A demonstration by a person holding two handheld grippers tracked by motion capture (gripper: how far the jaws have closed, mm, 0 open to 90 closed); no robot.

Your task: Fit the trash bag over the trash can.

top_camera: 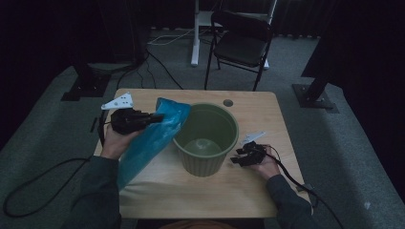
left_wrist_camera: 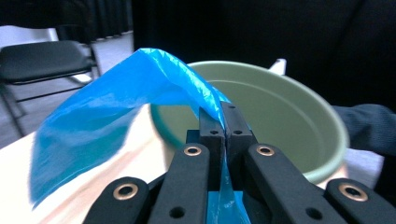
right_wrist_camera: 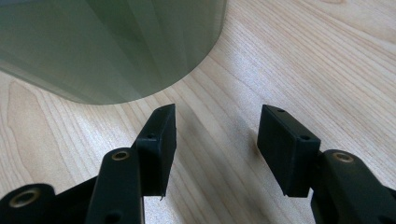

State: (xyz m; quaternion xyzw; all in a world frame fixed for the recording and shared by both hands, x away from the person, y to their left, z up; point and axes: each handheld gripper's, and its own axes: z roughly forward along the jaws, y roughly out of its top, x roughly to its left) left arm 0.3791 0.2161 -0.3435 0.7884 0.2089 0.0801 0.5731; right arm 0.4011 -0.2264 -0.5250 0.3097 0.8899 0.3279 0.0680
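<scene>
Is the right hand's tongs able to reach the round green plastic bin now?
Probably yes: the open right tongs sit beside the green plastic bin, with bare wooden table between.

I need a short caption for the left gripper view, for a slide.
Left gripper, jaws shut on a blue plastic bag, holds it beside the rim of a green bin.

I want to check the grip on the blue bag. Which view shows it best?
The left gripper view: the blue bag is pinched between shut jaws. The high view shows it draped beside the green bin.
</scene>
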